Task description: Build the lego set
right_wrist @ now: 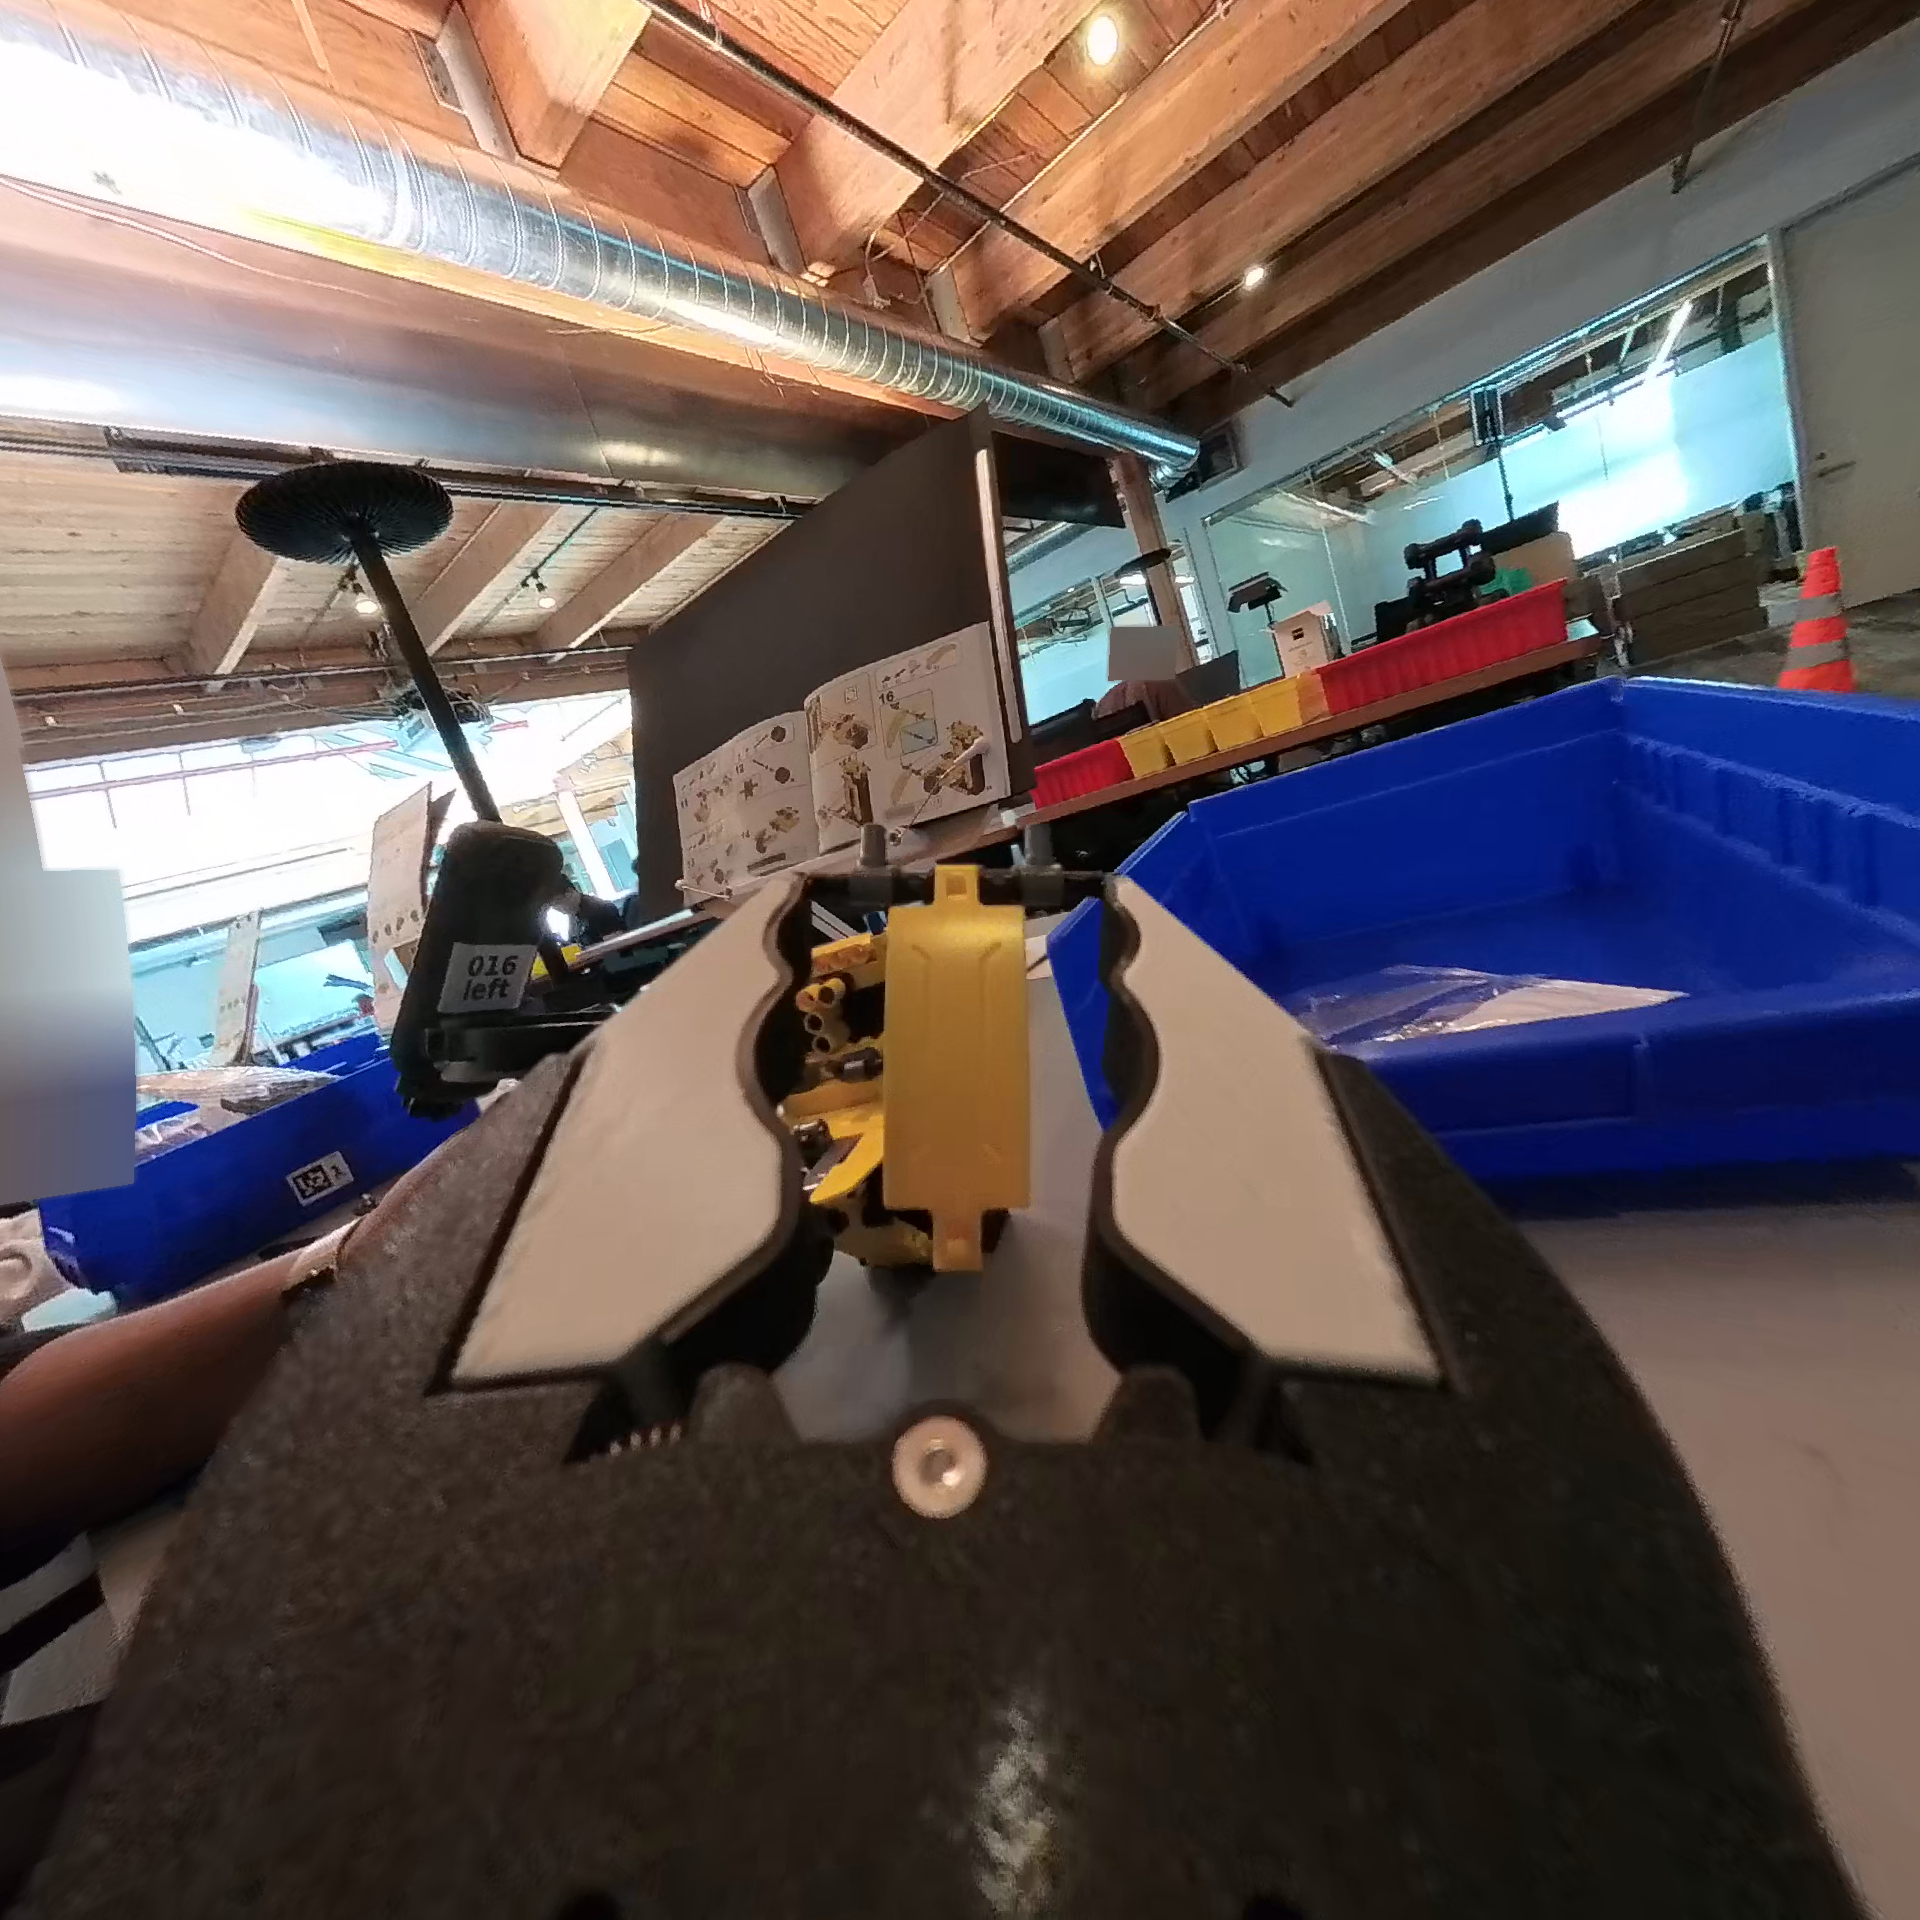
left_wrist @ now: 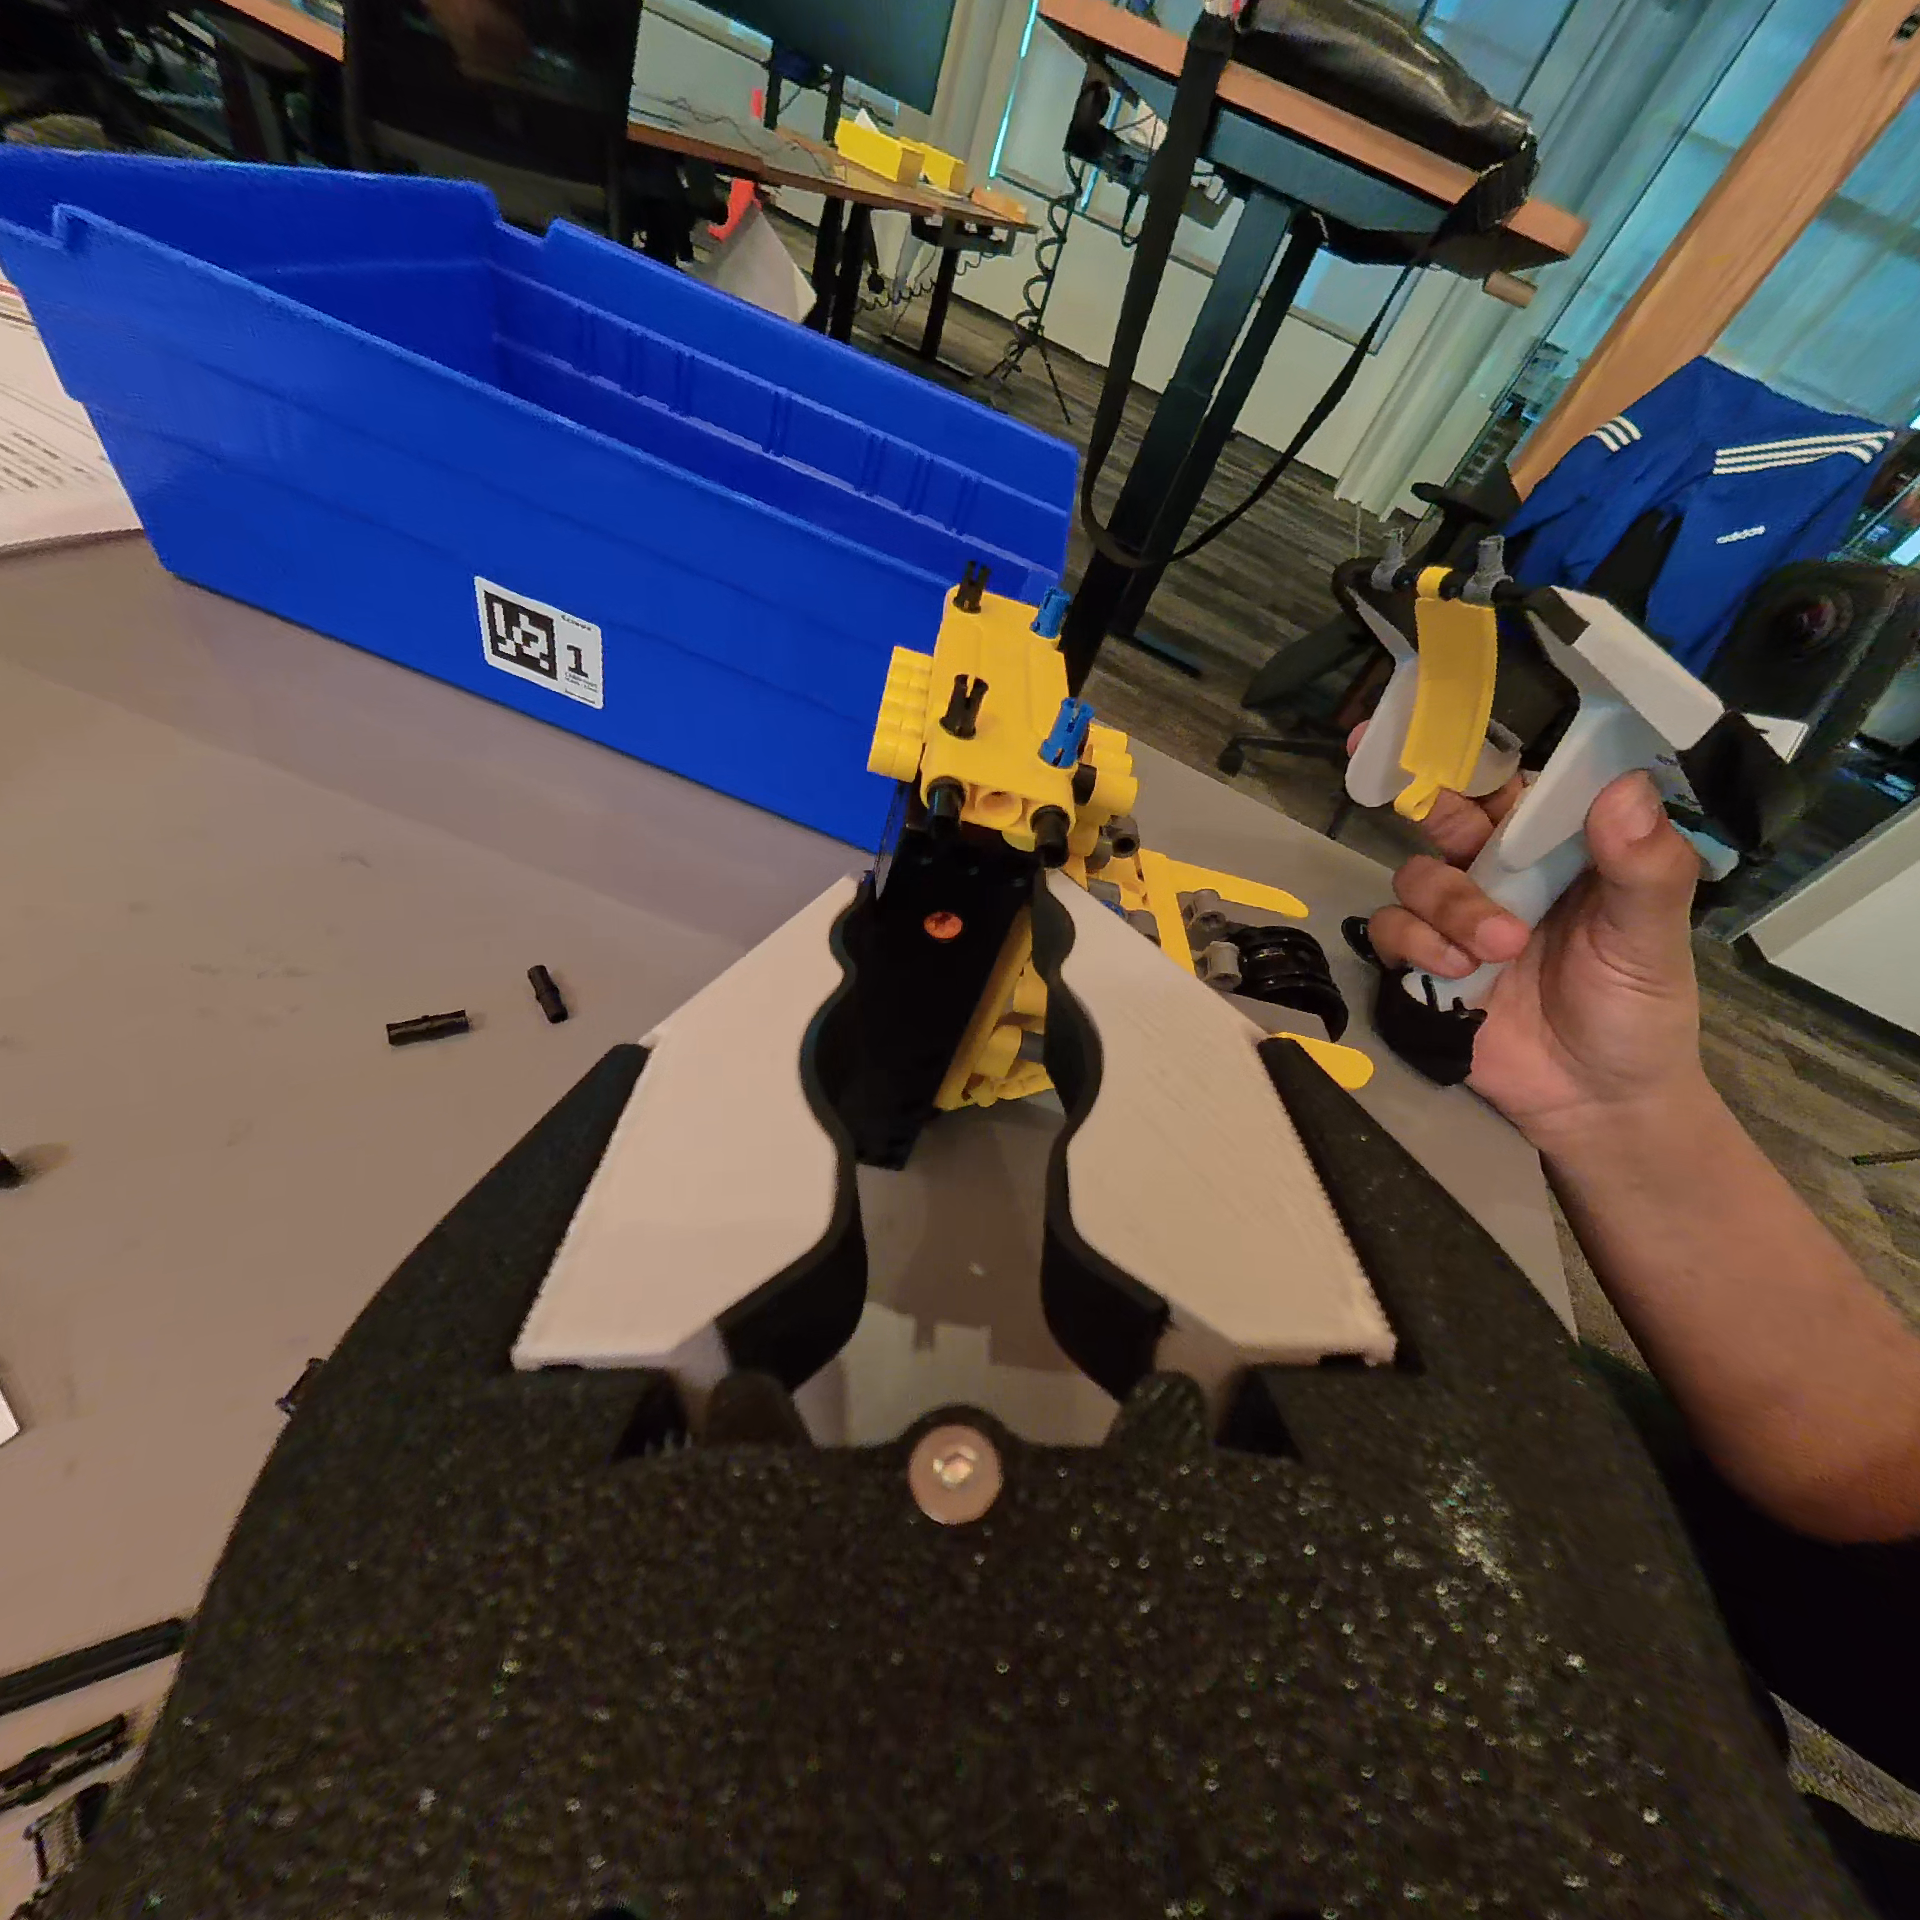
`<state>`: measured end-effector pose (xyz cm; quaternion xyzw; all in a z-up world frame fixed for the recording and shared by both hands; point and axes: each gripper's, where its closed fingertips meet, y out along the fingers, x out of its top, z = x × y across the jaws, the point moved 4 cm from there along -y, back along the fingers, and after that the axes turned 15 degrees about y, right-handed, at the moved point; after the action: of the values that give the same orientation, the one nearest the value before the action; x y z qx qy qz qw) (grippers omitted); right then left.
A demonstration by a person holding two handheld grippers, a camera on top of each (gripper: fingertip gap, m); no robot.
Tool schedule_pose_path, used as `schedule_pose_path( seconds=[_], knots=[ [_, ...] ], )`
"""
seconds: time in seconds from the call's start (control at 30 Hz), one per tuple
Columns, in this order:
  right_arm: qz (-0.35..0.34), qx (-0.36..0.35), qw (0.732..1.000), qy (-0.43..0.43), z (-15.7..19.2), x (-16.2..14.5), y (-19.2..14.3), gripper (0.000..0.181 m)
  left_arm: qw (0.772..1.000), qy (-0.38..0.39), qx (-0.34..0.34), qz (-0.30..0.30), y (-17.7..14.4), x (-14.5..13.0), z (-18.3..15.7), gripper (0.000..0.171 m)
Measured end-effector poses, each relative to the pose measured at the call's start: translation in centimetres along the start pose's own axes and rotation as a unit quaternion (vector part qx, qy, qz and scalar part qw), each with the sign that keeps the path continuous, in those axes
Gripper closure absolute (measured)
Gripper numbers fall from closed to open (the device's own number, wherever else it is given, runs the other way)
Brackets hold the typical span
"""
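My left gripper [left_wrist: 951, 904] is shut on the black lower part of a yellow and black brick model [left_wrist: 997, 717], held upright over the grey table [left_wrist: 312, 883]. Black and blue pins stick out of the model's yellow top. My right gripper [right_wrist: 951, 894] is shut on a yellow curved panel [right_wrist: 956, 1049], gripped by a black cross-axle with grey connectors at the fingertips. In the left wrist view the right gripper [left_wrist: 1444, 592] holds the panel [left_wrist: 1449, 686] in the air to the right of the model, apart from it. The model [right_wrist: 831, 1039] shows just behind the panel.
A blue bin [left_wrist: 520, 416] stands behind the model and also shows in the right wrist view [right_wrist: 1558, 935]. Loose black pins [left_wrist: 426, 1029] lie on the table to the left. A black wheel [left_wrist: 1278, 966] lies beside the model. An open instruction booklet [right_wrist: 842, 769] stands beyond.
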<state>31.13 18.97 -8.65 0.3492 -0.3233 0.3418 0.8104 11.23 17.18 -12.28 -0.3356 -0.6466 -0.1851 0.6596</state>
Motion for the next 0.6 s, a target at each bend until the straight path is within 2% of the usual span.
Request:
schedule_pose_path(
  seconds=[0.6],
  knots=[
    [0.004,0.0,1.0,0.01,-0.21,-0.08,0.07,0.127,1.0,-0.005,0.0,-0.009,0.0,-0.09,0.08,0.142]
  ],
)
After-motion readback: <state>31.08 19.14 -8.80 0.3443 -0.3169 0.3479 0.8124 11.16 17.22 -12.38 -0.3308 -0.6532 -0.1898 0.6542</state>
